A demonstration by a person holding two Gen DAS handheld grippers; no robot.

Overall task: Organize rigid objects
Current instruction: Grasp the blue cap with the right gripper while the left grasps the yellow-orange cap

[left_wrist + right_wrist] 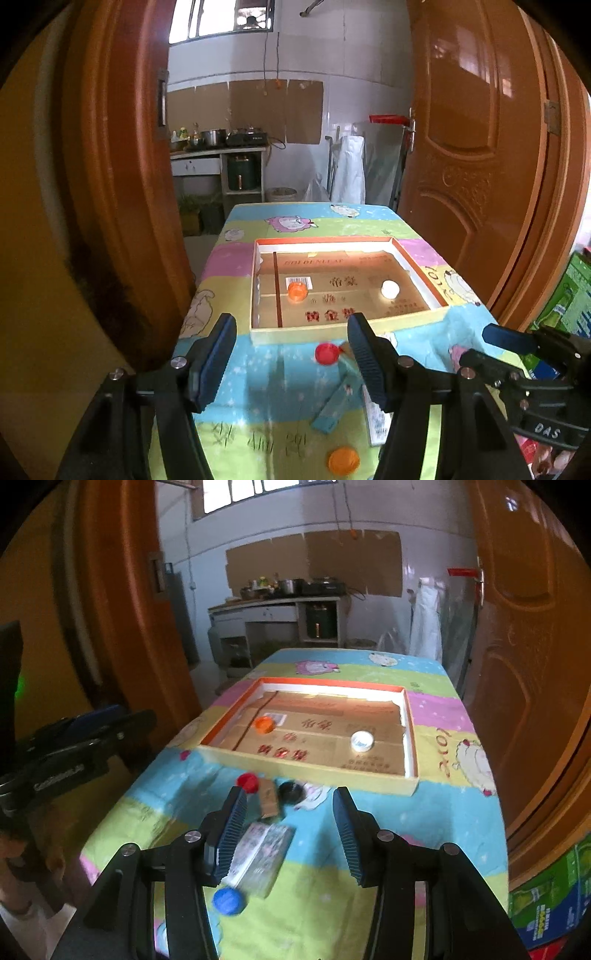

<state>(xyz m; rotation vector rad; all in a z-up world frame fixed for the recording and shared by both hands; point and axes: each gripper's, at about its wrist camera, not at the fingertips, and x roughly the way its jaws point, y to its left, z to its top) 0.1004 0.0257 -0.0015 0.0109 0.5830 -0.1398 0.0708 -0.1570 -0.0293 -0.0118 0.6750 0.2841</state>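
Observation:
A shallow cardboard tray sits mid-table, holding an orange cap and a white cap. In front of it lie a red cap, a black cap, a small brown box, a clear plastic pack, a blue cap, a teal box and a second orange cap. My left gripper hovers open above the near table. My right gripper is open over the plastic pack, gripping nothing.
The table wears a colourful cartoon cloth. Orange wooden doors flank it on both sides. A kitchen counter with pots stands behind. A green carton sits on the floor at the right.

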